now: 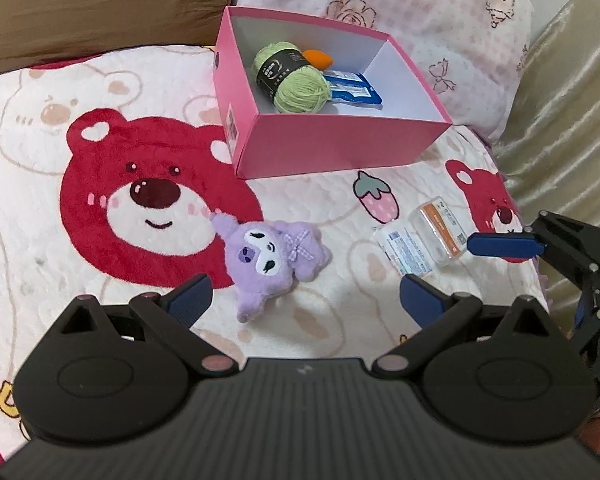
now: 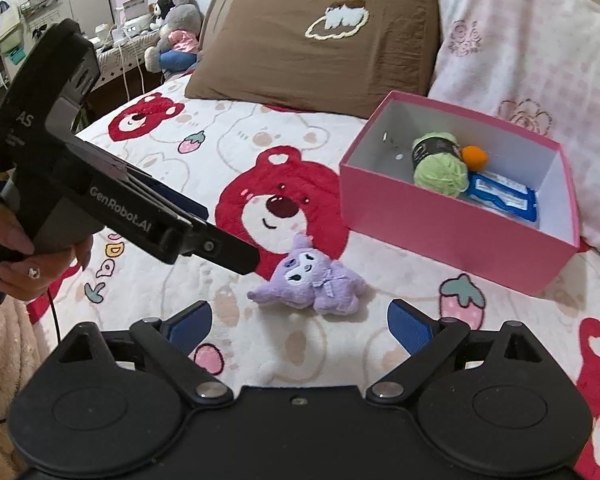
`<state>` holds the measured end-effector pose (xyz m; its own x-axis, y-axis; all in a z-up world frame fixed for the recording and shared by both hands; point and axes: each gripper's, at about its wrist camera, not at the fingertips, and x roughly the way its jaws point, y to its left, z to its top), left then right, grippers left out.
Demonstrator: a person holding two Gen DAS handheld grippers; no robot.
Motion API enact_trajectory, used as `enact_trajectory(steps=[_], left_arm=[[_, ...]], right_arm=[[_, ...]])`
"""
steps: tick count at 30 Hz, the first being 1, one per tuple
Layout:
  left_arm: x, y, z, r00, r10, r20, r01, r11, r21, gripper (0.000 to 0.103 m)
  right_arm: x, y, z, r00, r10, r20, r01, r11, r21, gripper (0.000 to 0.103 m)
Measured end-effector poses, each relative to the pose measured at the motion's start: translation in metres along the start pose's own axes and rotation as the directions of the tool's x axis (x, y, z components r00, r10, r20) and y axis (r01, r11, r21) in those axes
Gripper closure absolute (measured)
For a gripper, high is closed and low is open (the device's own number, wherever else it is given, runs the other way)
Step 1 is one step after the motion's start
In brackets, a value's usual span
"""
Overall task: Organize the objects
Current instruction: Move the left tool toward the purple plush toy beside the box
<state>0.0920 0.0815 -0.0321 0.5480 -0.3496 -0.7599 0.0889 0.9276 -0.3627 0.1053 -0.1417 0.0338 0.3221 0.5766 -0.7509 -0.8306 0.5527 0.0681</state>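
A purple plush toy (image 1: 272, 260) (image 2: 312, 282) lies on the bear-print blanket. My left gripper (image 1: 304, 300) hovers just short of it, open and empty. In the right wrist view my right gripper (image 2: 300, 324) is also open and empty, with the plush just ahead. A pink box (image 1: 332, 148) (image 2: 452, 224) stands beyond, holding green yarn (image 1: 292, 76) (image 2: 440, 166), an orange ball (image 1: 318, 58) and a blue packet (image 1: 354, 88) (image 2: 504, 196). A clear case with an orange label (image 1: 440, 232) and a white packet (image 1: 406, 254) lie right of the plush, touching one of my right gripper's blue pads (image 1: 504, 245).
A brown pillow (image 2: 312, 48) and a pink patterned pillow (image 1: 400, 12) lean behind the box. A hand (image 2: 16, 256) holds the left gripper's black body (image 2: 80, 184) at the left. The bed's right edge meets beige fabric (image 1: 572, 100). Shelves and soft toys (image 2: 172, 28) stand beyond the bed.
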Motion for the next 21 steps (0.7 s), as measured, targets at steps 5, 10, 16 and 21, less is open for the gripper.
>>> enact_trajectory(steps=[5,10,16,21], left_arm=[[0.002,0.005,-0.008,0.999,-0.022,0.037,0.021,1.000,0.015,0.002],[0.012,0.013,-0.014,0.998,0.004,0.064,-0.004,1.000,0.012,0.004],[0.026,0.024,-0.021,0.996,-0.009,0.093,0.008,1.000,0.010,0.004],[0.038,0.028,-0.026,0.992,-0.038,0.118,0.039,0.999,-0.006,0.005]], right_arm=[[0.017,0.003,-0.004,1.000,0.005,0.008,-0.005,1.000,-0.004,0.006],[0.039,-0.003,-0.011,0.999,0.022,0.027,-0.023,0.999,0.038,0.007],[0.068,-0.019,-0.018,0.999,0.029,0.038,-0.034,0.991,0.126,0.007],[0.087,-0.024,-0.024,0.999,0.033,0.026,-0.036,0.992,0.119,0.007]])
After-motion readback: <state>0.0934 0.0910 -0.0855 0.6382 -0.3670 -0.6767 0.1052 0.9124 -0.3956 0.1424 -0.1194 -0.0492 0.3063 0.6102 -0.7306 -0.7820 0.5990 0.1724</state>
